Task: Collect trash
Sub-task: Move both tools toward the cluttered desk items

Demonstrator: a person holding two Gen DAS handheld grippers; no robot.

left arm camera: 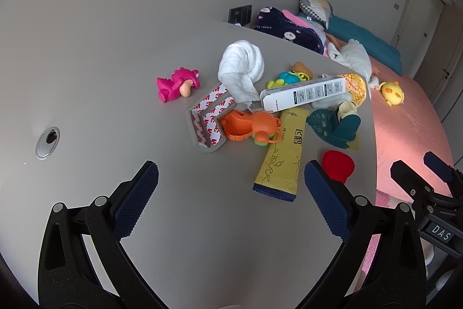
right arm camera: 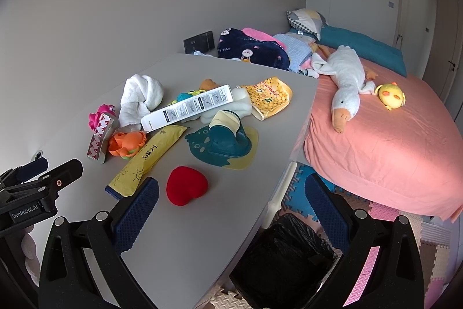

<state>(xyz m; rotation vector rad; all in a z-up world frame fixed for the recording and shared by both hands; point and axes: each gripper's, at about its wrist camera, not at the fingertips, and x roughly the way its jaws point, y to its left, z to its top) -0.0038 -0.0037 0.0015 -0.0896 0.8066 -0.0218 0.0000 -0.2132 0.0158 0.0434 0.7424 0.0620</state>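
both grippers, left gripper (left arm camera: 231, 194) and right gripper (right arm camera: 231, 209), gape (empty) above the table (left arm camera: 115, 77).

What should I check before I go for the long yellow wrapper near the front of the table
1. Left gripper jaws open, empty: ok.
2. Right gripper jaws open, empty: ok.
3. Yellow wrapper near end free on the table: ok.
4. Wrapper far end clear: not ok, the white box lies across it.
5. Orange toy clear of wrapper: not ok, touching its edge.
6. Black-lined bin open beside the table: ok.
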